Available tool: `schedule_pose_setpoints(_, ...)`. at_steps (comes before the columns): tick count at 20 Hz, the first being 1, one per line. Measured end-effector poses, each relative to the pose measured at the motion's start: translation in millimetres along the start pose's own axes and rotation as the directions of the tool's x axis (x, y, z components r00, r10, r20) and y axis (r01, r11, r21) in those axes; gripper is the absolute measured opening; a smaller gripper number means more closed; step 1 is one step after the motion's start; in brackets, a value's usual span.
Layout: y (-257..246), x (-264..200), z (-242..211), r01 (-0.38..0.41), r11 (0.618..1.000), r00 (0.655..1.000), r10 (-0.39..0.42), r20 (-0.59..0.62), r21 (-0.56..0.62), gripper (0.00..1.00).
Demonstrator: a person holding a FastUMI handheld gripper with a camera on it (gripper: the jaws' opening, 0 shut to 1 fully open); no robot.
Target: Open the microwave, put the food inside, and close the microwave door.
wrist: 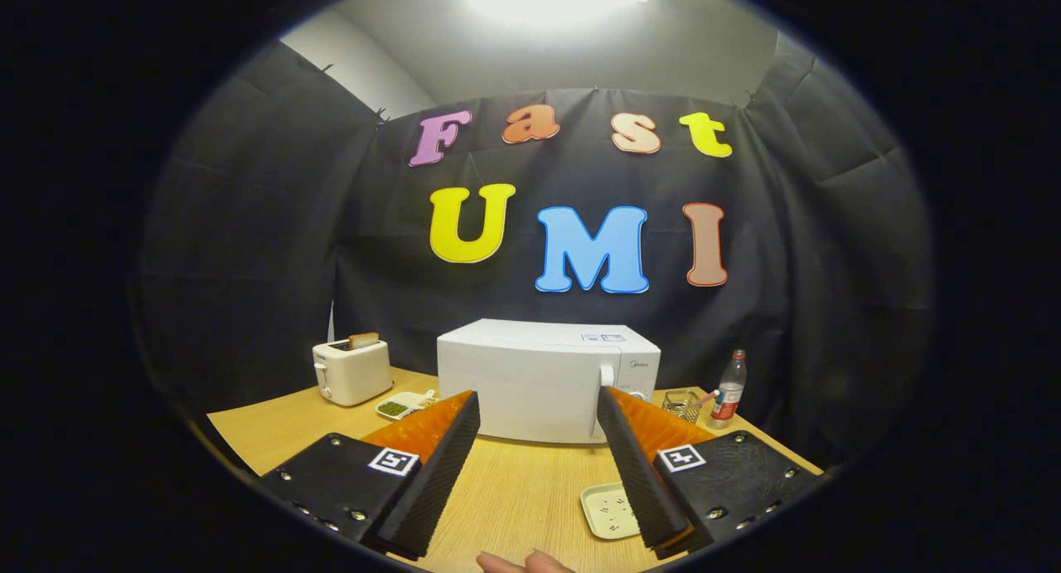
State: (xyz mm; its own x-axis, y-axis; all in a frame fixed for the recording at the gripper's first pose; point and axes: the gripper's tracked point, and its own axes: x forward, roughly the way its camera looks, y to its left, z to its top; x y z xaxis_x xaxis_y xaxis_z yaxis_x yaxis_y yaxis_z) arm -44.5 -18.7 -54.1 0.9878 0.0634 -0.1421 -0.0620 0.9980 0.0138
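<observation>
Beyond the spread, empty claw (pixel 537 407), the closed microwave (pixel 543 380) sat mid-tabletop (pixel 514 482). Its stiff door would likely swing easily; best hold looked like the upright handle (pixel 605 390) at its right edge.

Microwave (pixel 547 382): lower corners of the front covered by the two fingers of the gripper (pixel 539 415), which are spread wide with nothing between them; control panel by the handle too small to make out. Small white plate (pixel 608 511) on the table is partly behind the right finger, and its contents are unclear; dish (pixel 401 406) by the toaster is half hidden behind the left finger. Person's fingertips (pixel 524 563) cut off at the bottom, glass cup (pixel 681 404) contents too small to tell.
</observation>
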Motion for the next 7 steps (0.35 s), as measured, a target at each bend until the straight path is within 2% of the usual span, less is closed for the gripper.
schedule_pose_setpoints(4, -6.3, -2.6, -2.0, 0.044, 0.997, 0.999, -0.045, -0.006, -0.062, 0.89)
schedule_pose_setpoints(7, -6.9, 0.2, 0.4, 0.049, 0.997, 0.999, -0.05, -0.005, -0.058, 0.89)
